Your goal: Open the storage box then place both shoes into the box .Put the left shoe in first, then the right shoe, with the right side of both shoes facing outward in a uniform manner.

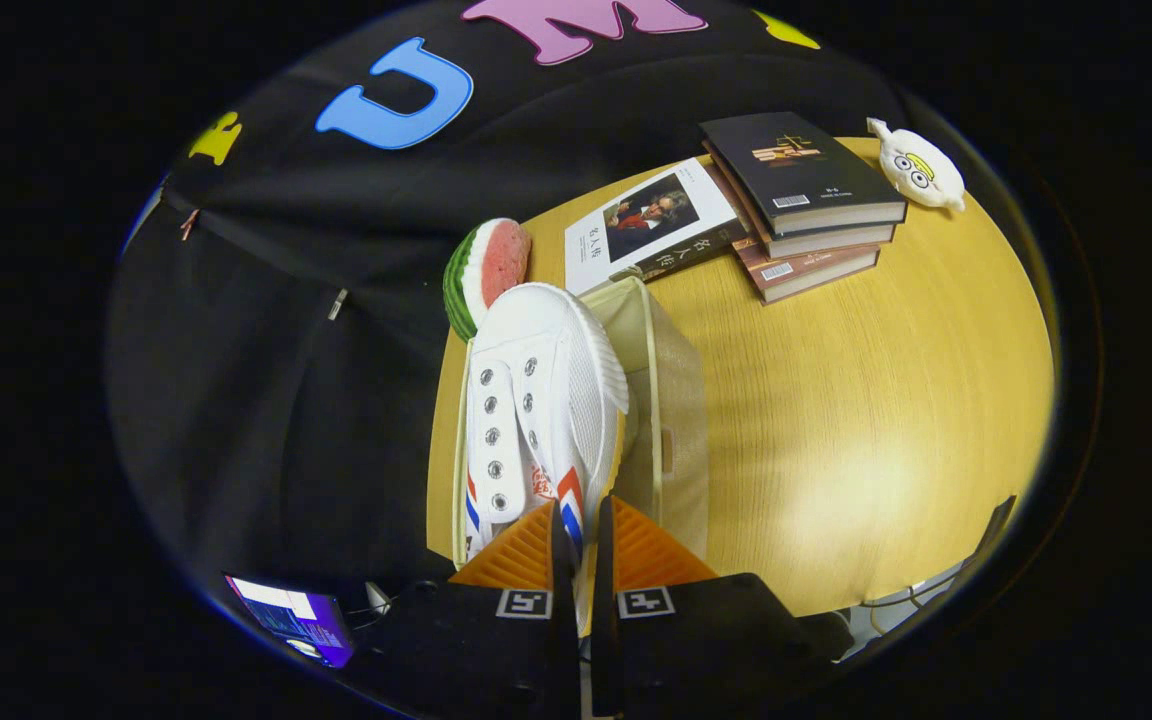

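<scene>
Shoe [541,400], white with striped side, gripped at heel between gripper [581,545] fingers, both pressed on it. Toe raised over open beige storage box [676,400] on wooden table [866,420]. Box interior hidden by shoe. Watermelon slice [486,270] and books [796,200] seen beyond box.

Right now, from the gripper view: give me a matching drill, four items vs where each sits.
Items:
1. white shoe
2. watermelon slice
3. stack of books
4. plush toy

Places:
A. past the books, at the table's far edge
B. pinched between the gripper fingers, over the storage box
C. just beyond the shoe's toe
D. beyond the box, beside the portrait-cover book

Pairs: 1-B, 2-C, 3-D, 4-A
</scene>
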A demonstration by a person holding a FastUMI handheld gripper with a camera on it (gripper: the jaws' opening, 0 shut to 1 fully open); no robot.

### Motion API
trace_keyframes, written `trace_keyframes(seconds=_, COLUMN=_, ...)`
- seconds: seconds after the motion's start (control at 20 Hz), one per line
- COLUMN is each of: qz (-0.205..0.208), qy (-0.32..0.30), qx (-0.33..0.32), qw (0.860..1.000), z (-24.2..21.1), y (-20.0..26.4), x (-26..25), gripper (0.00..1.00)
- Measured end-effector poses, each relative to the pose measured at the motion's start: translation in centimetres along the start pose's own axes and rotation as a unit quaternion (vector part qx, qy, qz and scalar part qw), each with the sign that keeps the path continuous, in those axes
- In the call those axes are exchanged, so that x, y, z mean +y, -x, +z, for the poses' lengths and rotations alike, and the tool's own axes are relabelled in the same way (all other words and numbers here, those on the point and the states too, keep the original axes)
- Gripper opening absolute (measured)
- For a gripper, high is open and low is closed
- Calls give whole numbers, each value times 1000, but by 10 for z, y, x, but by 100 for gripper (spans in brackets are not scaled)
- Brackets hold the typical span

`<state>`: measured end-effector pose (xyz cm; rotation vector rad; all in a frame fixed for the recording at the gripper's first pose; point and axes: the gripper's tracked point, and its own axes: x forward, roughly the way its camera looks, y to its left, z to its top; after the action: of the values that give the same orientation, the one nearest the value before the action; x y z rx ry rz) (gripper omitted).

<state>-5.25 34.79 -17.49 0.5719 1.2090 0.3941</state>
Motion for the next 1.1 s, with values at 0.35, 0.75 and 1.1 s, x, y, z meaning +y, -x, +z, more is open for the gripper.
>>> trace_keyframes(seconds=0.35, qz=55, qy=-59, qx=-7, qw=997, z=17, y=-7, x=33, gripper=50)
trace_keyframes(seconds=0.75, qz=51, qy=9, qx=-143, qw=988, z=76, y=61, x=27, gripper=99)
trace_keyframes(seconds=1.1, qz=19, qy=92, qx=-285, qw=954, z=135, y=156, x=-3, gripper=98)
